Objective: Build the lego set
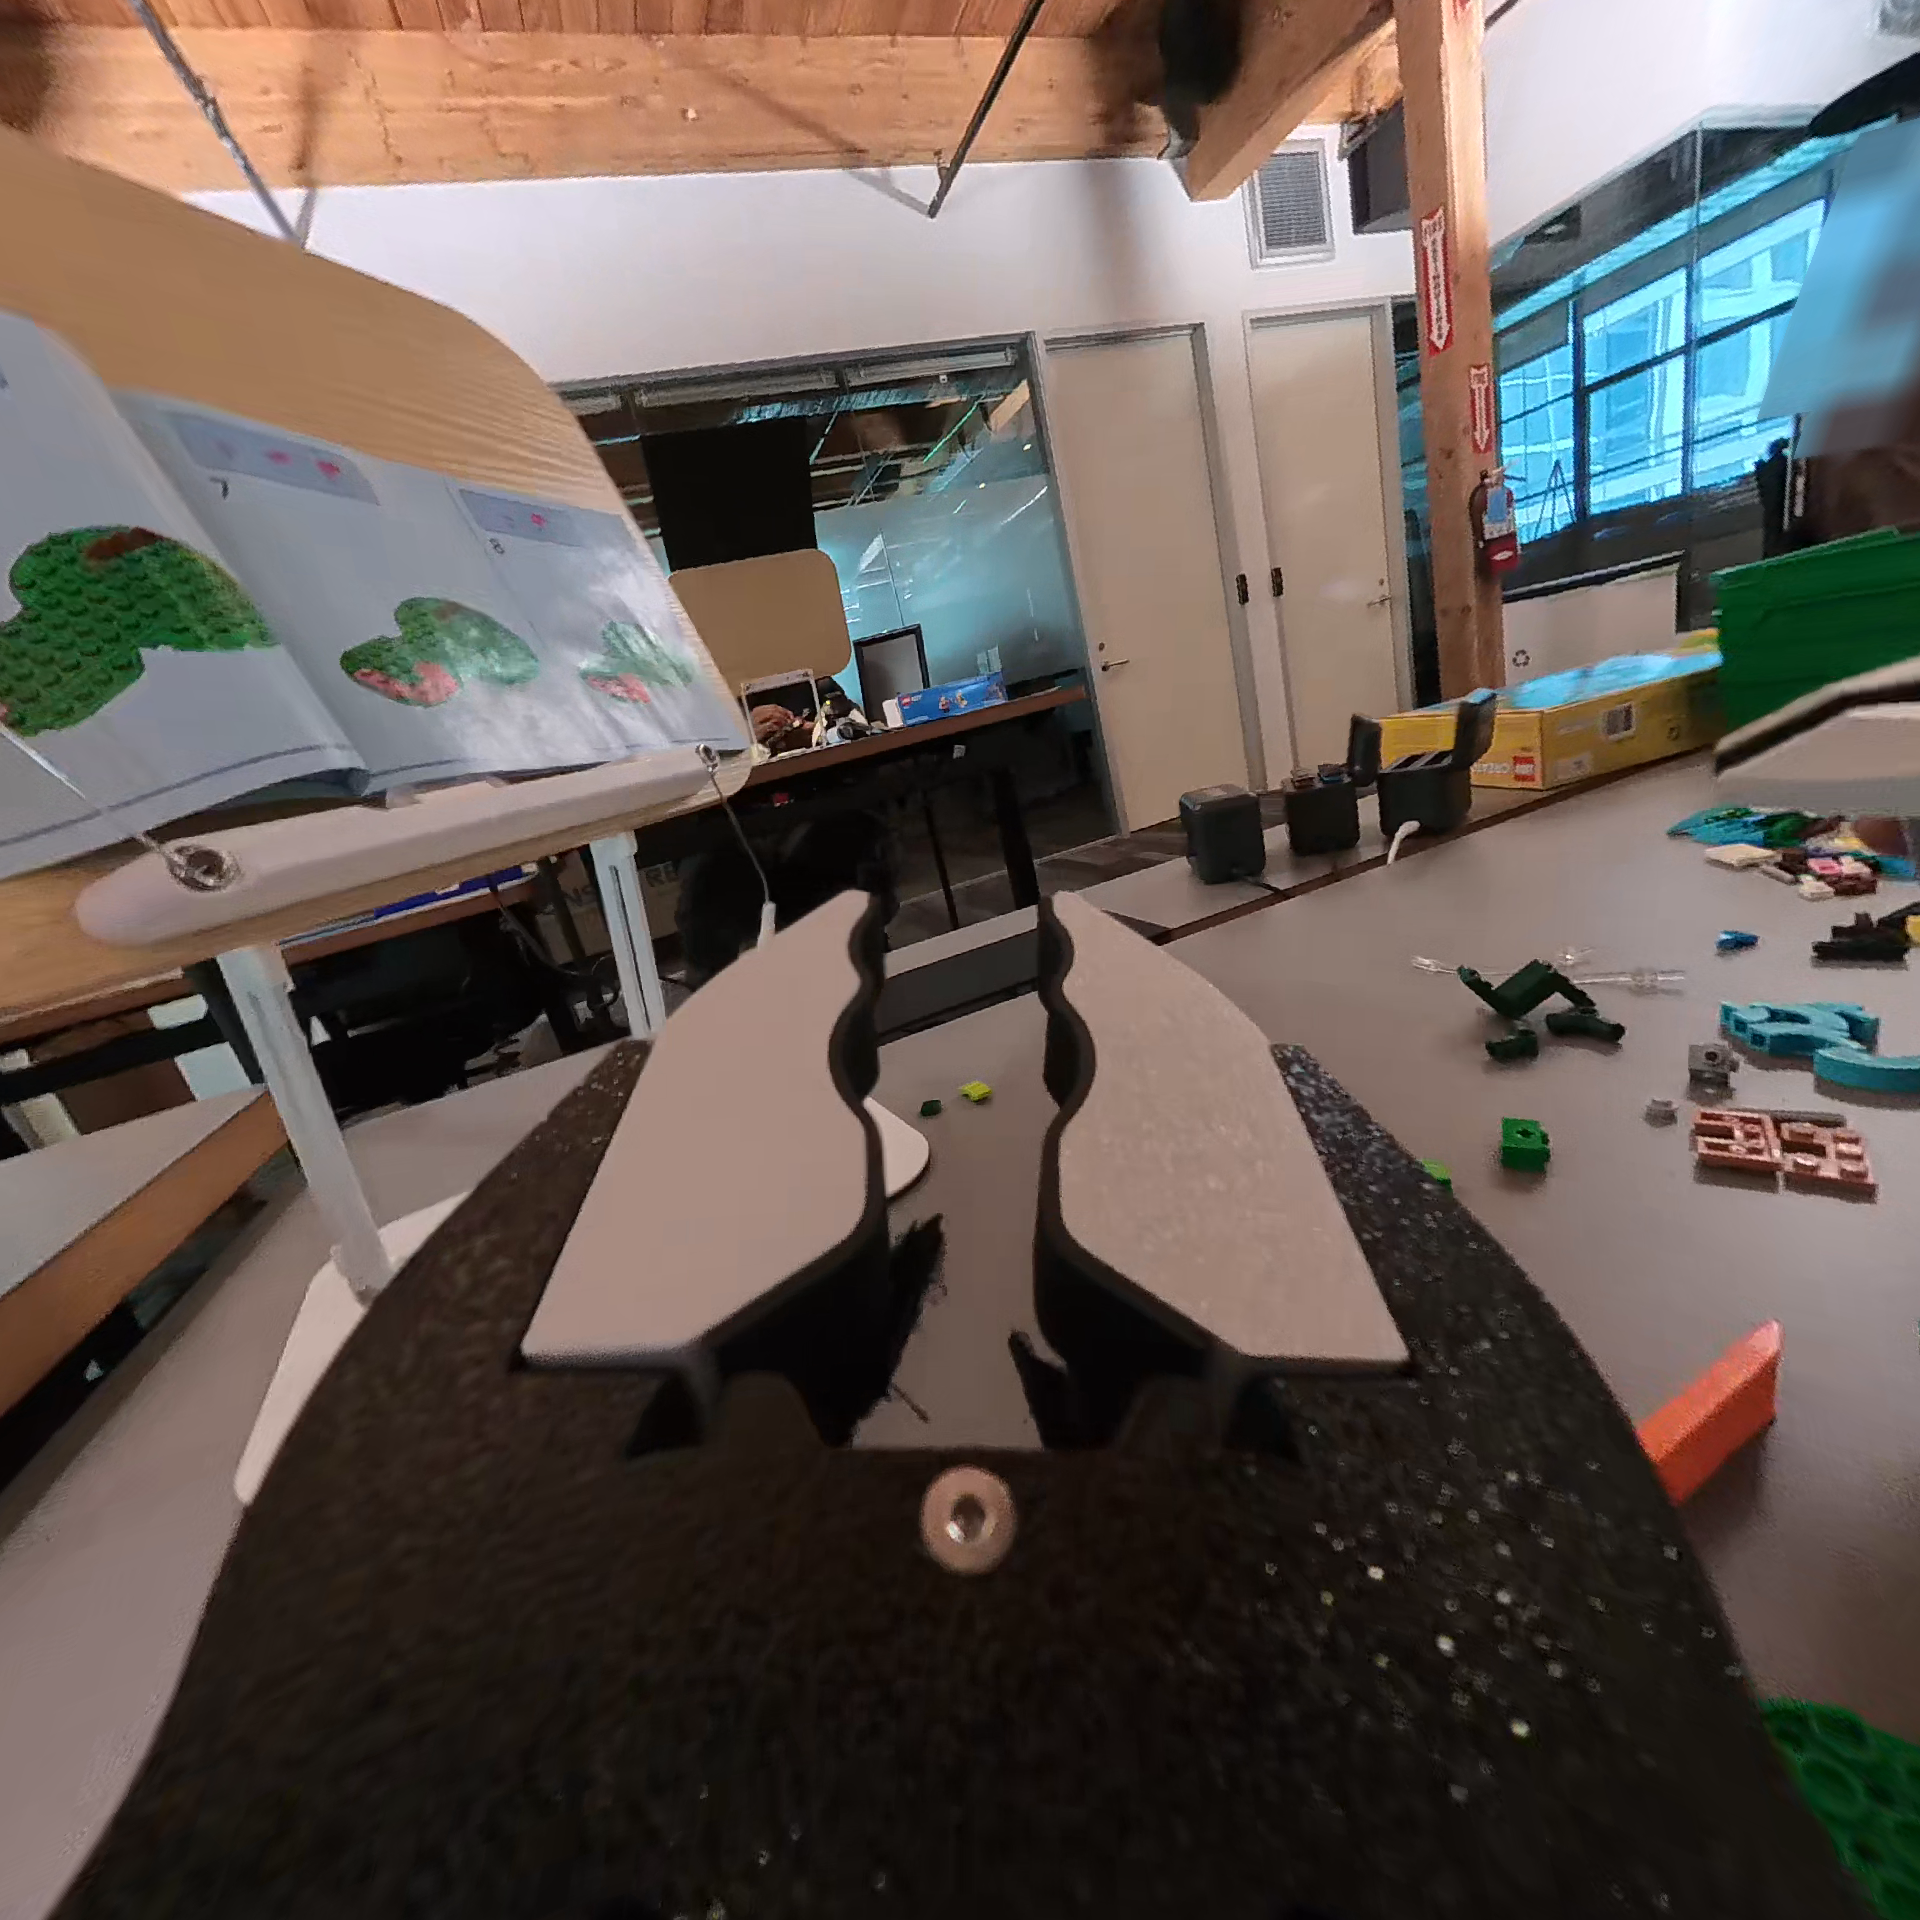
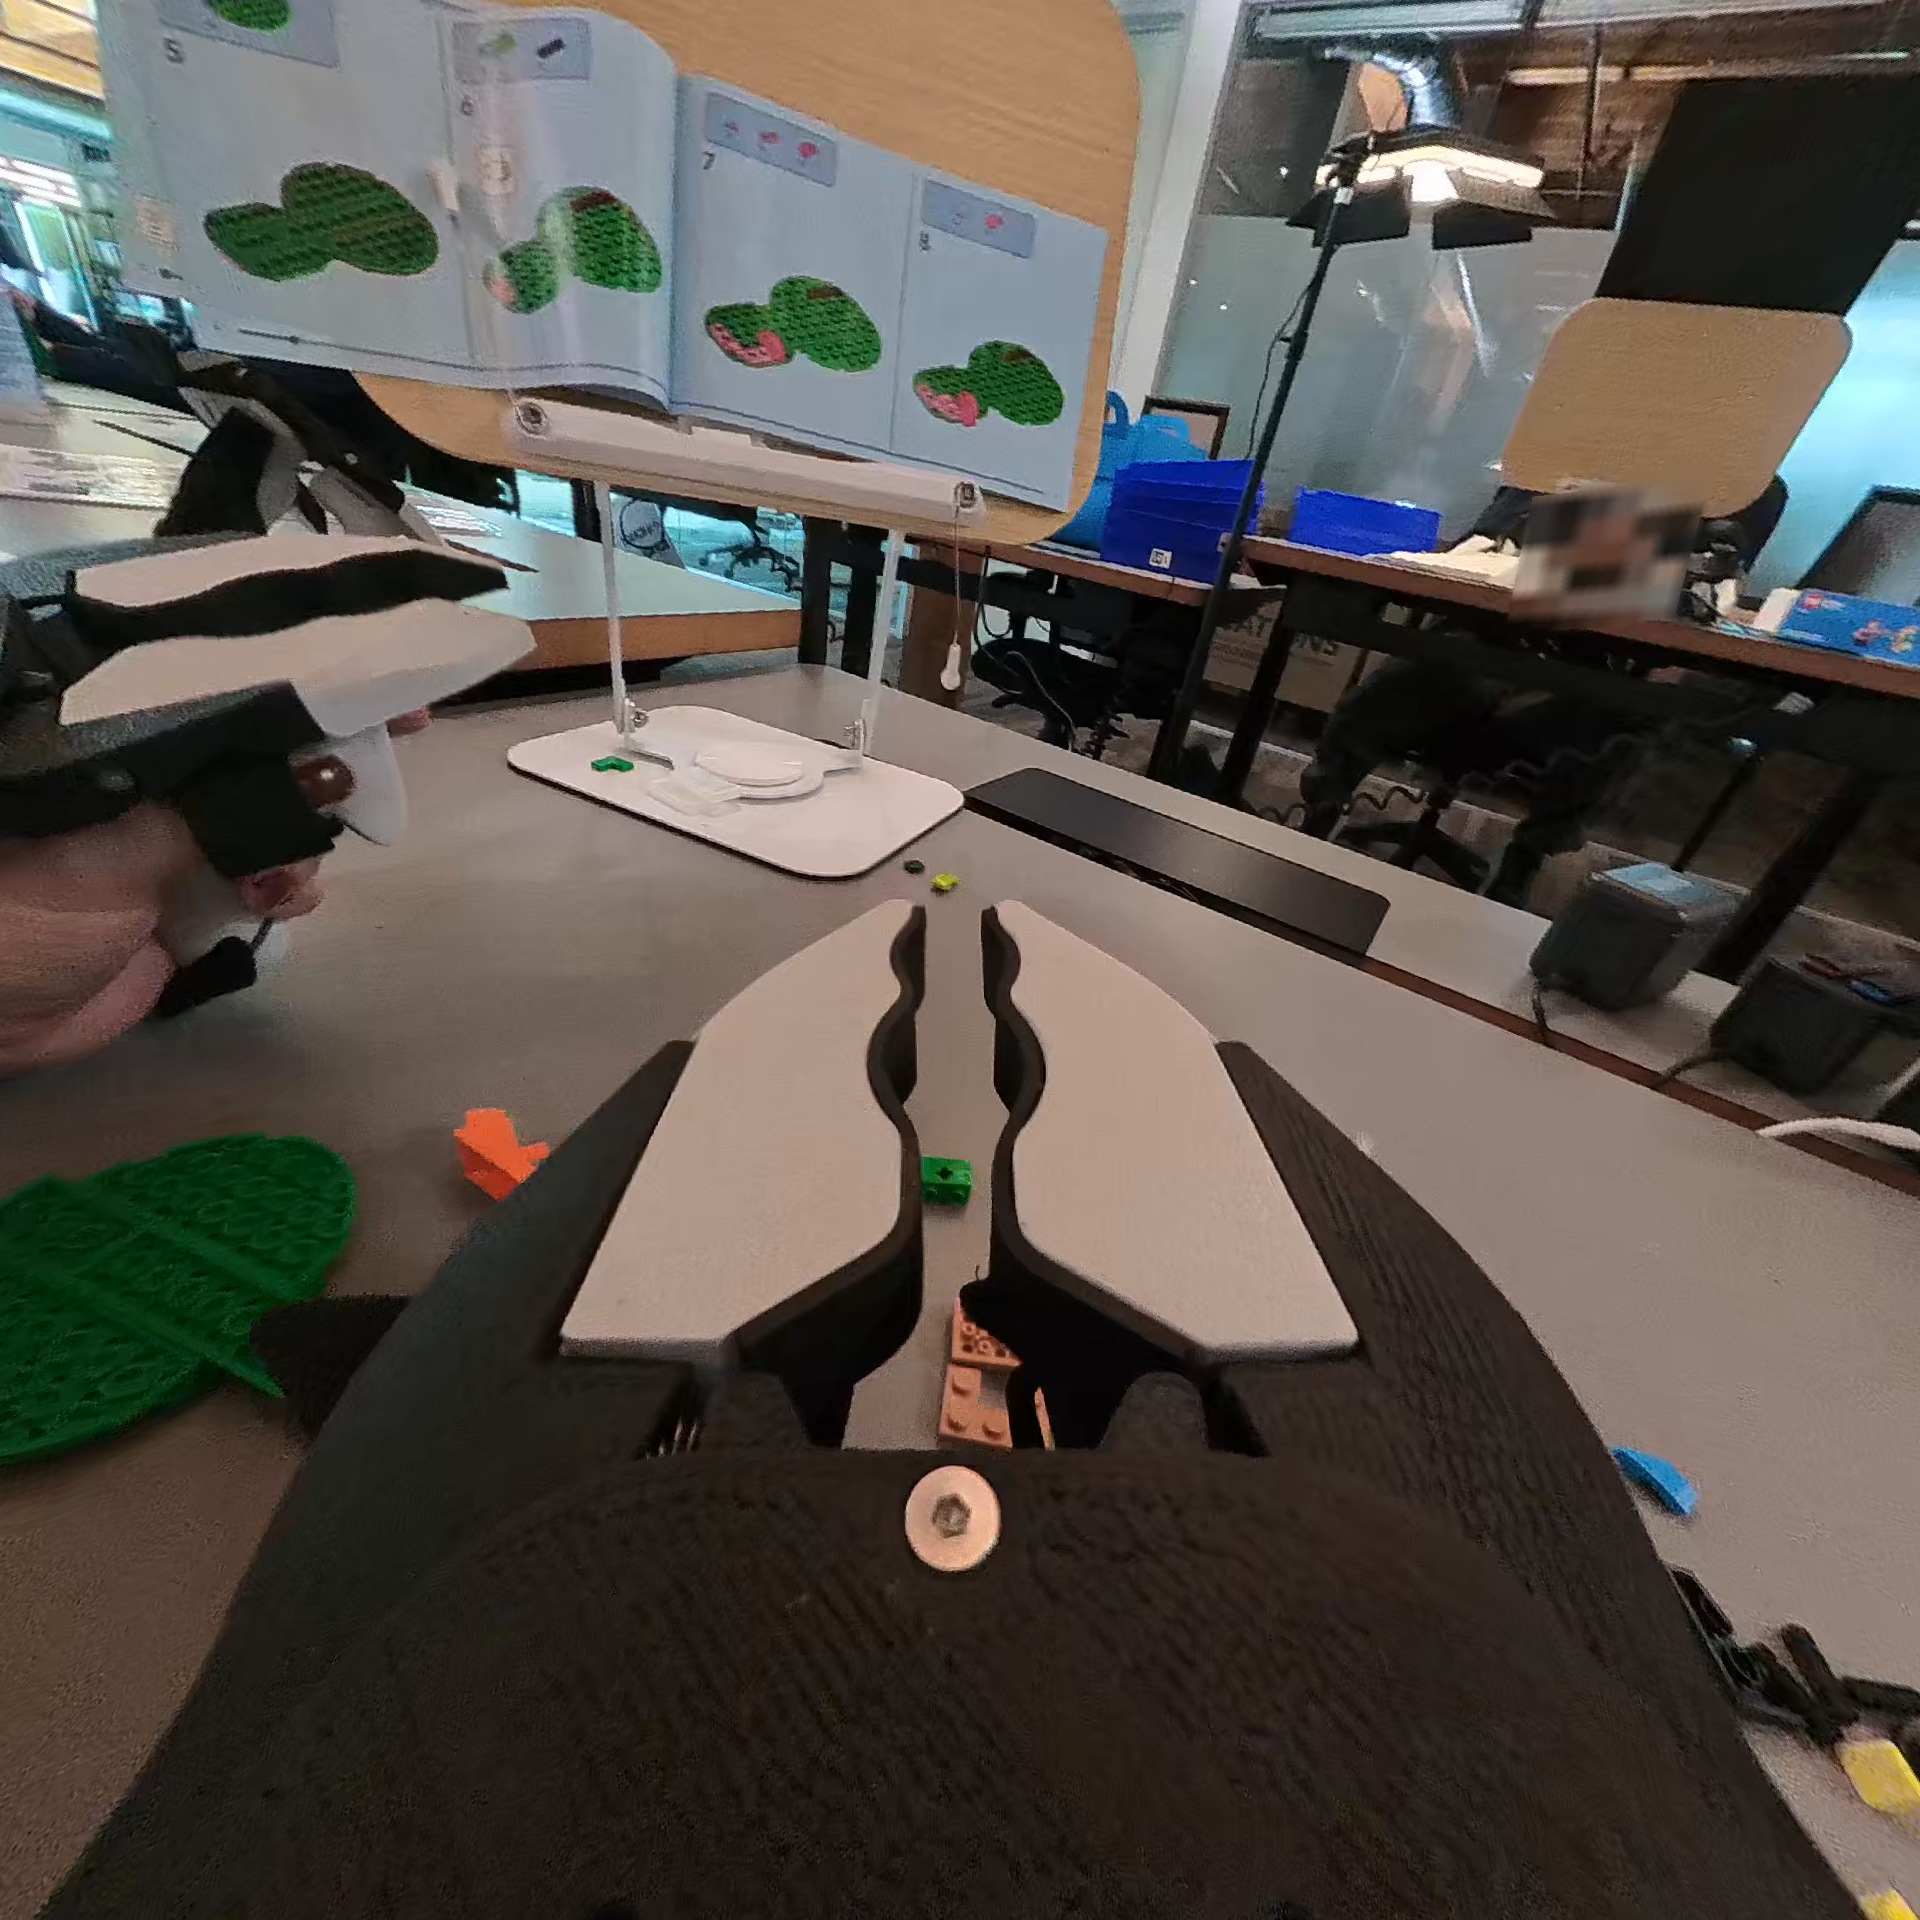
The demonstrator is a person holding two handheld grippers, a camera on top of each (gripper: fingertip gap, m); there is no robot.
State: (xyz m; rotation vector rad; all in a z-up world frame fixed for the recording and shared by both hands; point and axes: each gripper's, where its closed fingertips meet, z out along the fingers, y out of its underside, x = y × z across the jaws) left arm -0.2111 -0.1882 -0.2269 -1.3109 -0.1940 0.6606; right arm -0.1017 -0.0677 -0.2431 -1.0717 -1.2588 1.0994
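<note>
My left gripper (image 1: 961, 925) is open and empty, held above the grey table. It also shows in the right wrist view (image 2: 312, 613), at the left, in a hand. My right gripper (image 2: 951, 920) is open by a narrow gap and holds nothing. Through that gap I see a small green brick (image 2: 945, 1179) and tan plates (image 2: 977, 1382) lying on the table. A green baseplate (image 2: 156, 1278) lies underside up at the left, with an orange brick separator (image 2: 494, 1148) beside it. The green brick (image 1: 1524, 1143) and the tan plates (image 1: 1782, 1148) also show to the right in the left wrist view.
An open instruction booklet (image 2: 623, 229) rests on a wooden stand with a white base (image 2: 748, 790). Teal pieces (image 1: 1808, 1039), dark green pieces (image 1: 1538, 1003) and a pile of small parts (image 1: 1808, 862) lie to the right. Black charger boxes (image 1: 1320, 810) and a yellow box (image 1: 1558, 727) stand farther back. My hands' fingertips stand some 15 cm from each other. My left tips are about 20 cm from the small green brick (image 2: 945, 1179), my right tips only 11 cm. The left camera catches it too, in the left wrist view (image 1: 1518, 1136).
</note>
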